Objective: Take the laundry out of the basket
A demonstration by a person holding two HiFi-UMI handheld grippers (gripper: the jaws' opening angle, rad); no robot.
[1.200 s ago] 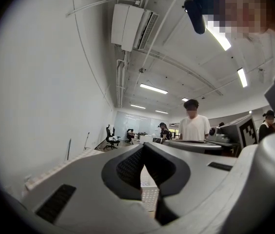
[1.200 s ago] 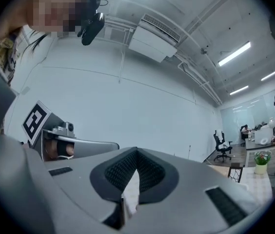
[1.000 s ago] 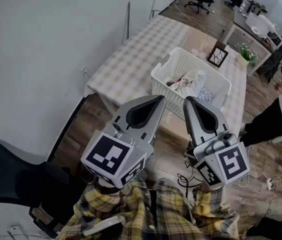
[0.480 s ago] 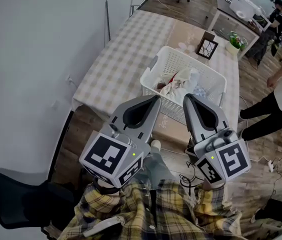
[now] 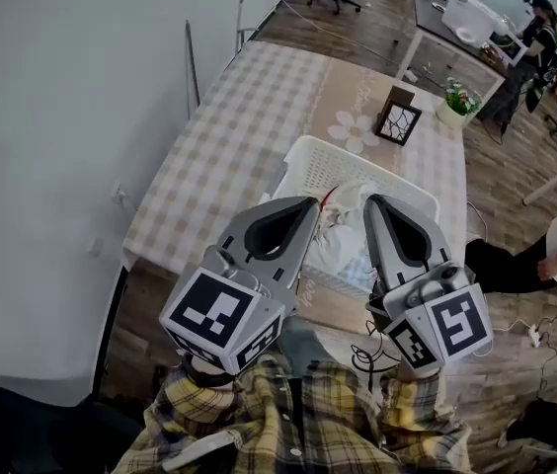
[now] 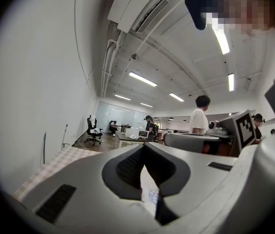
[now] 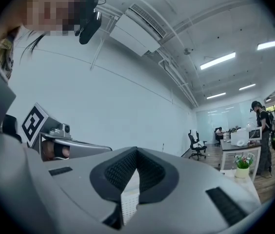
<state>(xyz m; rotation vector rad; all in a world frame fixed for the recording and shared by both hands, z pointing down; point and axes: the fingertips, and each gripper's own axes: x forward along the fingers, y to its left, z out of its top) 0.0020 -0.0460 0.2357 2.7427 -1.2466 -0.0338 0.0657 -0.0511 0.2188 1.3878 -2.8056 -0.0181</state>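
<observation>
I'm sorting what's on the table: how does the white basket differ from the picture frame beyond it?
The basket is white with perforated walls; the picture frame is dark-edged. The basket is far larger than the picture frame. The basket sits open-topped and holds laundry; the picture frame stands propped up. Both rest on the checked table.

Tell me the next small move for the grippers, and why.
Probably open the right gripper and dip it toward the laundry. Both it and the left gripper are shut, empty and raised clear of the basket, where the clothes lie untouched.
</observation>
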